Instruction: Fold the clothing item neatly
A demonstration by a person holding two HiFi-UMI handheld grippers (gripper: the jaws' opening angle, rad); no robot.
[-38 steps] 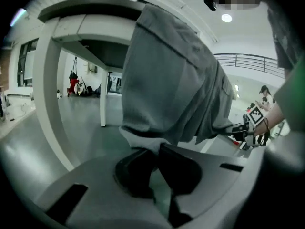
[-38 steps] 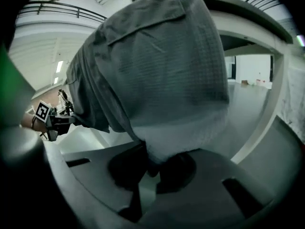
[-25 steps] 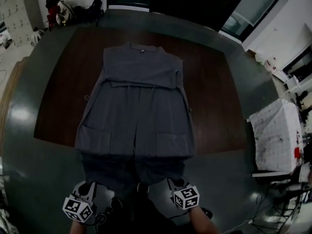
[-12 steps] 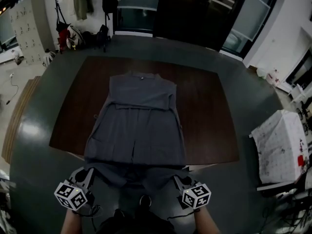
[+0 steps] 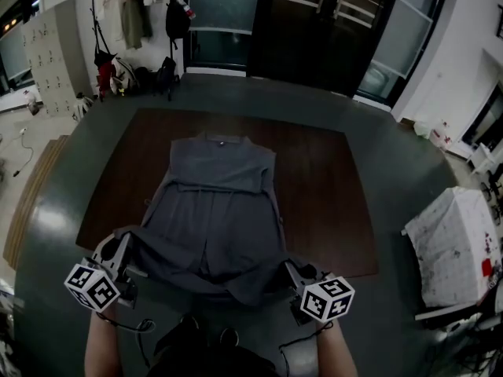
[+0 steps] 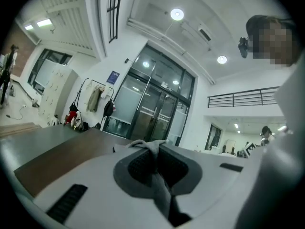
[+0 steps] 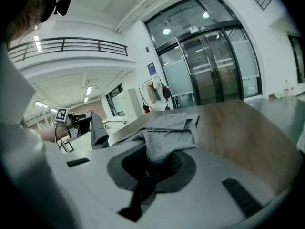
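Note:
A grey one-piece garment [image 5: 216,203] lies lengthwise on the brown table [image 5: 322,195], collar at the far end. Its near end is lifted off the table's front edge and sags between my two grippers. My left gripper [image 5: 119,247] is shut on the near left corner; in the left gripper view grey cloth [image 6: 162,190] is pinched between the jaws [image 6: 153,162]. My right gripper [image 5: 292,272] is shut on the near right corner, and cloth [image 7: 169,135] spills forward out of the jaws [image 7: 153,162]. The left gripper [image 7: 66,119] also shows there with cloth hanging from it.
A stand covered by a white stained cloth [image 5: 456,242] is at the right. A clothes rack [image 5: 141,14] and bags stand at the back left, lockers [image 5: 55,53] beside them, glass doors [image 5: 330,30] behind the table. My shoes [image 5: 204,336] are on the floor below the hem.
Both grippers have risen with the garment's near end, which hung below the table edge before. They have also spread a little wider apart.

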